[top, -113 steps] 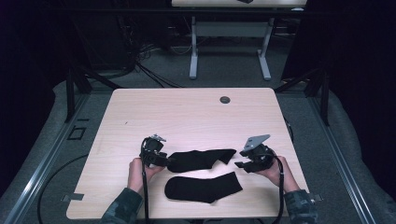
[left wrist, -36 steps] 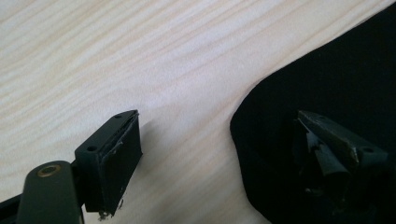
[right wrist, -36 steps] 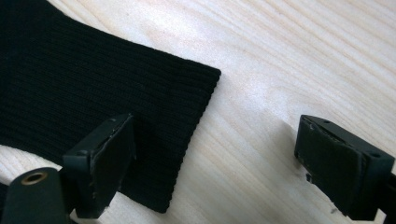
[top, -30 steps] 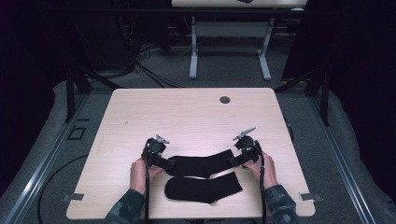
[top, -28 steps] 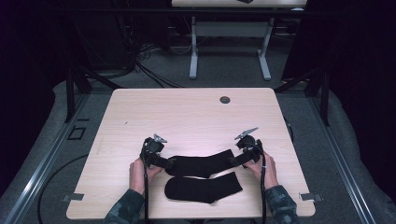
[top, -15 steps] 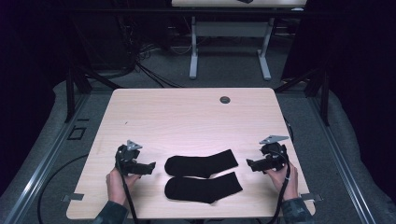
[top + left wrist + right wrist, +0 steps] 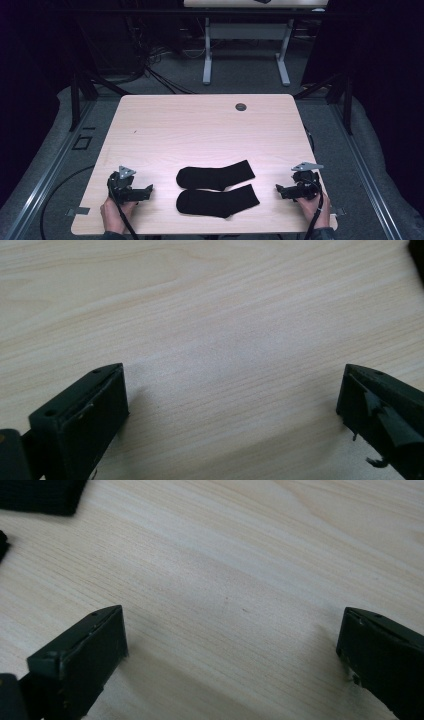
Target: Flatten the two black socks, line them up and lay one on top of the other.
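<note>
Two black socks lie flat side by side near the table's front middle: the farther sock and the nearer sock. My left gripper rests low over the wood, well left of them. Its jaws have just been opening and stand wide with nothing between them. A sock corner shows at that view's top right. My right gripper sits well right of the socks, open over bare wood. A sock end lies at the upper left of the right gripper view.
The light wooden table has a round cable hole near its far edge. Both hands are close to the front edge. Behind the table stand a white desk frame and floor cables.
Both grippers let go of the farther sock's ends and moved outward, the left one to the left and the right one to the right. The sock now lies flat.
</note>
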Tool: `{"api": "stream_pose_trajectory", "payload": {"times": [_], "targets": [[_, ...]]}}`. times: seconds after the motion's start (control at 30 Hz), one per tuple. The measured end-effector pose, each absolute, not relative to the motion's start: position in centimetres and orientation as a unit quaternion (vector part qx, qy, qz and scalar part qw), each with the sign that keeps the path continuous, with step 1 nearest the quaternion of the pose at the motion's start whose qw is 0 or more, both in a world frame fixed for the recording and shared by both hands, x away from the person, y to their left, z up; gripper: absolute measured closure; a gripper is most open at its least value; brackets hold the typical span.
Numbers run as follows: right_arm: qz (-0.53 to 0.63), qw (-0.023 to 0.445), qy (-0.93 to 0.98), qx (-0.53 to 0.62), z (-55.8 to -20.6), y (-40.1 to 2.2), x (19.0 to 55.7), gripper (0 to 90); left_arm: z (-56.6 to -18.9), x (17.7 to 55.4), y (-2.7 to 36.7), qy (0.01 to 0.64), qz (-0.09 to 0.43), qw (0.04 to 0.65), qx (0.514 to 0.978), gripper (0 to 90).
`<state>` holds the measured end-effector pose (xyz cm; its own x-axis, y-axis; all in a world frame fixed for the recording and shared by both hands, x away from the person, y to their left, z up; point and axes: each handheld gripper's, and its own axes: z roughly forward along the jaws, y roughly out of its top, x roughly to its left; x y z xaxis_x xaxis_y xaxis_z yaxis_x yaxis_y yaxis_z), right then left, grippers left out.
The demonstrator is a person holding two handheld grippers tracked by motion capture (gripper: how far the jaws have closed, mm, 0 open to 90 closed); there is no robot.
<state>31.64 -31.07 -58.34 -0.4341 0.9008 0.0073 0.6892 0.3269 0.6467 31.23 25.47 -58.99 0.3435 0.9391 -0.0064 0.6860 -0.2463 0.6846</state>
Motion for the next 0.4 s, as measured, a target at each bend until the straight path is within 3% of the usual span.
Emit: {"api": "stream_pose_trajectory", "payload": {"times": [0.1,0.4], "targets": [[0.319,0.201,0.783,0.494,-58.88,-31.44,31.25,0.0,-59.31,30.99,25.63,0.528,0.219,0.319,0.756,0.0],[0.328,0.206,0.777,0.495,-59.05,-31.41,31.07,0.0,-59.31,30.97,25.60,0.530,0.220,0.318,0.755,0.0]]}}
